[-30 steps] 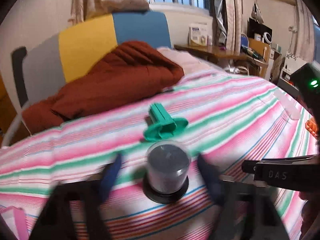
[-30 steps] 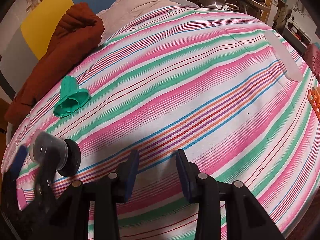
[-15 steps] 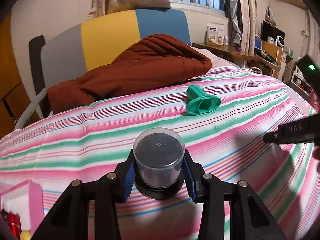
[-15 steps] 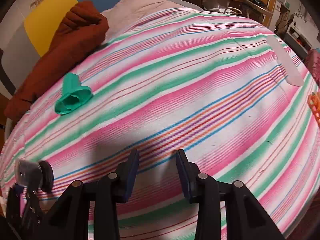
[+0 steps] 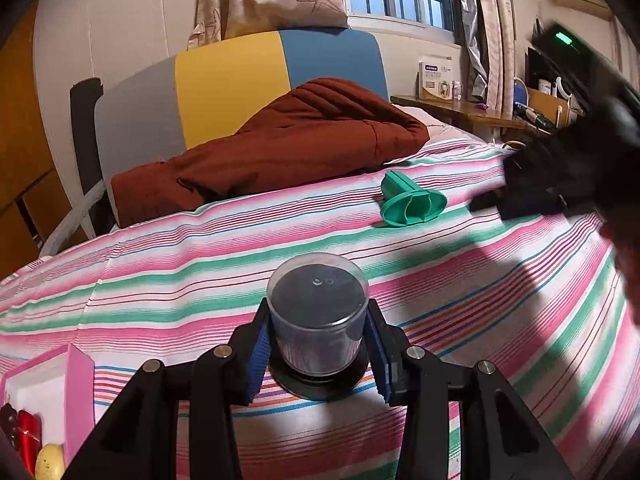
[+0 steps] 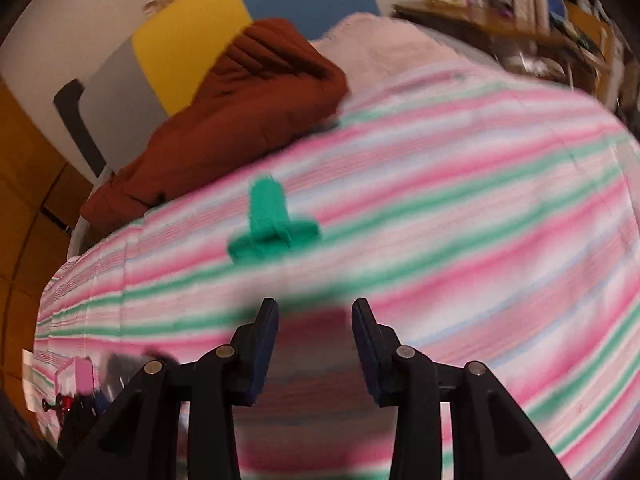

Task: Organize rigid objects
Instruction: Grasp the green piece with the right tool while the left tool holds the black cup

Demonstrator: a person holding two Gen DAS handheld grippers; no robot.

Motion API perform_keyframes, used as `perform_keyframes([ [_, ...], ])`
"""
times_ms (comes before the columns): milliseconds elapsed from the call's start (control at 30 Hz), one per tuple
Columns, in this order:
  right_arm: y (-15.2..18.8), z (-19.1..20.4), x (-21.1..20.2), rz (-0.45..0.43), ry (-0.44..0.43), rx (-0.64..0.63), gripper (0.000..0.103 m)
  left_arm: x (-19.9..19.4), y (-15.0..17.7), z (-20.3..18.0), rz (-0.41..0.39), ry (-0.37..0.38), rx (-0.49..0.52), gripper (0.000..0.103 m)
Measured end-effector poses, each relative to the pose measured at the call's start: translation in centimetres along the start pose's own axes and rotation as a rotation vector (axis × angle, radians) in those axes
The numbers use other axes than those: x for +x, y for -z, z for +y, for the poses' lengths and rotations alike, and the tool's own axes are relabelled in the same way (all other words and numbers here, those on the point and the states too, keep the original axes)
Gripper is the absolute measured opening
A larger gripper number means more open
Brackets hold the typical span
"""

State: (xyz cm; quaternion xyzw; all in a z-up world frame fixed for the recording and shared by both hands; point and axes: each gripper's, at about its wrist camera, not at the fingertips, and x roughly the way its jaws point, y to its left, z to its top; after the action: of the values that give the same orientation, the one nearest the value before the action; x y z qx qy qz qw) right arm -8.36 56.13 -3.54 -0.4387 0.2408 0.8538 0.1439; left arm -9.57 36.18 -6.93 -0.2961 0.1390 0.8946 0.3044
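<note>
The left tongs [image 5: 318, 354] are clenched on the clear disc container [image 5: 318, 312]; the blue pads [image 5: 258, 346] press on its two sides, just above its black base. The container stands upright on the striped bed cover [image 5: 160, 280], between the two fingers, and its lid faces the camera.

Taking this container as landmark: the green plastic piece [image 5: 412, 202] lies on its side farther away and to the right, well apart from it, with its wide end turned toward the camera. Behind the green piece lies the brown quilt [image 5: 280, 148]. The pink box [image 5: 76, 380] is to the near left of the container, with small red and yellow things in it.

The right tongs [image 6: 315, 342] are released, with a gap between the fingers and nothing inside it. They are over the bed cover, and the green piece [image 6: 270, 228] lies ahead of them, a little to the left, not touching. The right wrist view is blurred.
</note>
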Motion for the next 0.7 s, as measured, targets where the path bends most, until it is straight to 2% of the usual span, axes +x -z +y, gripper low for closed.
perform_keyframes([
  [100,-3.8,1.5,2.3,0.003,0.029,-0.034,0.038,0.2,0.0,0.5,0.007,0.025,-0.025,0.044],
  [267,-7.9,4.1,6.3,0.094,0.094,-0.079,0.038,0.6,0.2,0.5,0.021,0.030,-0.033,0.044],
  [333,-8.7,4.9,8.3,0.156,0.122,-0.098,0.038,0.9,0.3,0.5,0.028,0.034,-0.037,0.044],
  [467,-9.0,4.9,10.6,0.213,0.145,-0.089,0.037,1.1,0.4,0.5,0.041,0.034,-0.041,0.044],
  [533,-9.0,4.9,11.4,0.231,0.152,-0.100,0.033,1.1,0.5,0.4,0.039,0.033,-0.040,0.044],
  [567,-8.9,4.8,11.6,0.234,0.150,-0.103,0.030,1.1,0.5,0.5,0.038,0.033,-0.041,0.044],
  [700,-8.5,3.9,10.5,0.195,0.122,-0.095,0.029,1.1,0.6,0.5,0.040,0.033,-0.043,0.044],
])
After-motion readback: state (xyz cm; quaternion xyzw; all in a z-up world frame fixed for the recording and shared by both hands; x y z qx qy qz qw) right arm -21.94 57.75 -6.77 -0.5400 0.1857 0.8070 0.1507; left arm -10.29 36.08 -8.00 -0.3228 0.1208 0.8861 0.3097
